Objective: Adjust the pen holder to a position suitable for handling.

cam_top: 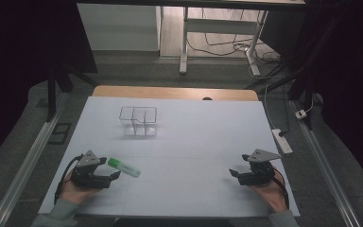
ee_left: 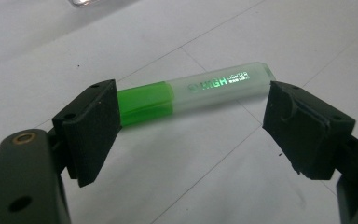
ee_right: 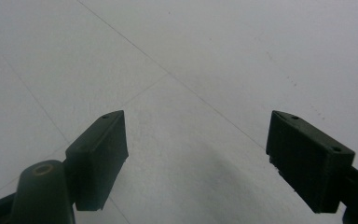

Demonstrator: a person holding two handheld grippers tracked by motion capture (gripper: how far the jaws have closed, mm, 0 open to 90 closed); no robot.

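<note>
Lying flat on the white table sheet (cam_top: 194, 142) just ahead of the wide-parted left gripper (ee_left: 193, 119), green-capped frosted plastic highlighter (ee_left: 193, 91), likely lined up for grasping; right gripper (ee_right: 196, 140) equally spread, empty, parked well apart; clear divided organiser (cam_top: 138, 121) beyond.

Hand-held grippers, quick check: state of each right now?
Left hand-held gripper: open, holding nothing; the green-capped translucent plastic highlighter lies on the table just beyond its jaws.
Right hand-held gripper: open, holding nothing.
</note>
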